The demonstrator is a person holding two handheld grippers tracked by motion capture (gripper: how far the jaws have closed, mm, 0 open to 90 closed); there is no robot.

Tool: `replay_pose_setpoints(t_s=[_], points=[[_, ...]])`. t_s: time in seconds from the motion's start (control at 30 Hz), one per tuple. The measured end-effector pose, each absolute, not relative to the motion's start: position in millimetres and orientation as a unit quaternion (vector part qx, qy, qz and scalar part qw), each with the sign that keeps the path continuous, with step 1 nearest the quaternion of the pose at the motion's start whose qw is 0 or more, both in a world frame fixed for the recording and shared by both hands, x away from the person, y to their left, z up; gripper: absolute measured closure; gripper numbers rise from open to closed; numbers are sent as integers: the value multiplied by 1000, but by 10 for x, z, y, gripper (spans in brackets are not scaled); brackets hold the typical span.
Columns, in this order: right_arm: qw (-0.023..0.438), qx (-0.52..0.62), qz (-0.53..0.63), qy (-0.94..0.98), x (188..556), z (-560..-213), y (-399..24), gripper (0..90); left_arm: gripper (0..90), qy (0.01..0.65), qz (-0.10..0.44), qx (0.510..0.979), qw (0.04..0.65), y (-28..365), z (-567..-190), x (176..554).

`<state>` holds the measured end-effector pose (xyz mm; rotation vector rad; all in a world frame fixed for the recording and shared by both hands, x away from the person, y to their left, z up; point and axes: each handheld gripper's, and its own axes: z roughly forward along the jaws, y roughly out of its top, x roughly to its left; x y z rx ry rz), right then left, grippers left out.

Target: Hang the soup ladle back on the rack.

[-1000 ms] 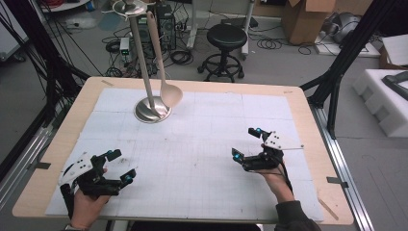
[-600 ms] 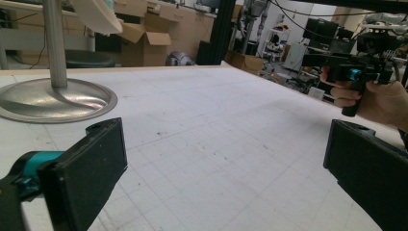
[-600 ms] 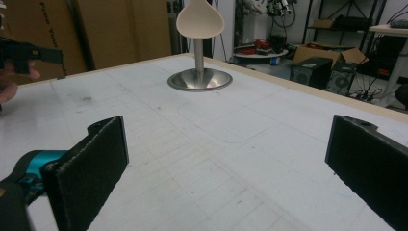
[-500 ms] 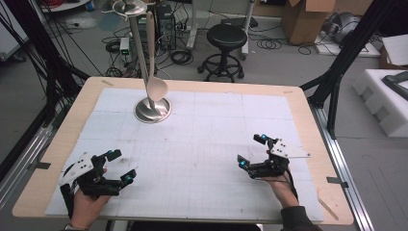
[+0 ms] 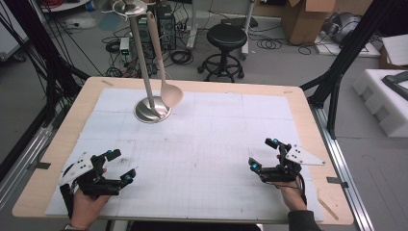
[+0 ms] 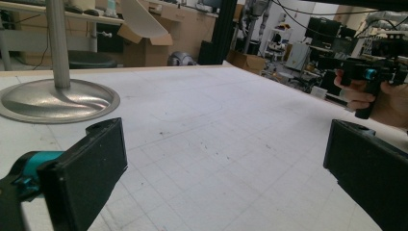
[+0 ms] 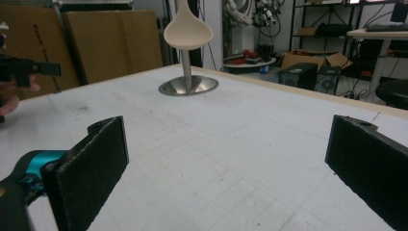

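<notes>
In the high view the ladle (image 5: 163, 72) hangs upright from the stand (image 5: 152, 109) at the far left of the tabletop (image 5: 231, 139), nearer the left gripper (image 5: 122, 166) than the right gripper (image 5: 264, 154). In the left gripper view the stand's base lies ahead, left of its wide, empty jaws. In the right gripper view the ladle's bowl hangs far ahead between equally wide, empty jaws.

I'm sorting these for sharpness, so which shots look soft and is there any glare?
High view: soft overall, with a bright sheen on the stand base. Left gripper view: near jaws blurred, glare streaks on the base, right gripper dim. Right gripper view: jaws blurred, ladle fairly crisp, no strong glare.
</notes>
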<state>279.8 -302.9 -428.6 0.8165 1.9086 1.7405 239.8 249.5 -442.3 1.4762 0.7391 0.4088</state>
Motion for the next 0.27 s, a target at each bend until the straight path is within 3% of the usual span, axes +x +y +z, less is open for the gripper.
replay_pose_setpoints(t_s=[0.27], points=[[211, 289, 615, 703, 2759, -4341, -3006, 2, 18, 329, 184, 651, 659, 2503, -4424, 2414]])
